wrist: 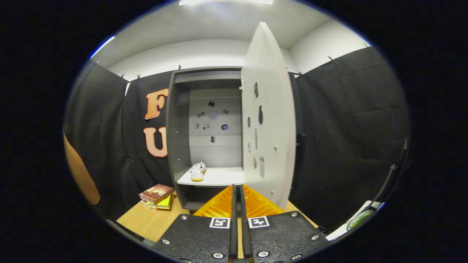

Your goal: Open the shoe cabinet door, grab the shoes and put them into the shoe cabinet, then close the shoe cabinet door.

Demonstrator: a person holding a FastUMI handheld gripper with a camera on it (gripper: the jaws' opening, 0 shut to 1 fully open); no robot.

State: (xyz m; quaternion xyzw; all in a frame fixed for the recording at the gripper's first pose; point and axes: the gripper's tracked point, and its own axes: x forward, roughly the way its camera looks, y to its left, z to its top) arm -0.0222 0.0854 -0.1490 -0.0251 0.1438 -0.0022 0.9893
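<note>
My gripper has its two fingers pressed together with nothing between them, the tips pointing straight at the foot of the shoe cabinet. It is empty and hangs over the tabletop, a little back from the cabinet's front edge.

Just beyond the tips, at twelve o'clock, is the lower edge of the cabinet's shelf. A single pale shoe sits on that shelf, at about eleven o'clock from the tips and well apart from them, its toe turned out toward me and its long axis running front to back along the shelf's left side. I judge the loading done for this shoe; I cannot tell whether another is still waiting somewhere.

The thing that matters now is the cabinet door. It stands swung wide open, edge-on to me, rising from about one o'clock just past my fingertips. Its hinge side is toward the cabinet's right wall and its free edge comes out toward me, so the face I see is the inner one, with small marks stuck on it.

To shut it, I reckon I need to bring the gripper round to the right of that free edge, onto the outer face, and push leftward toward the opening.

A small stack of books lies at nine o'clock on the tabletop, beside the cabinet's left foot and clear of the door's swing.
</note>
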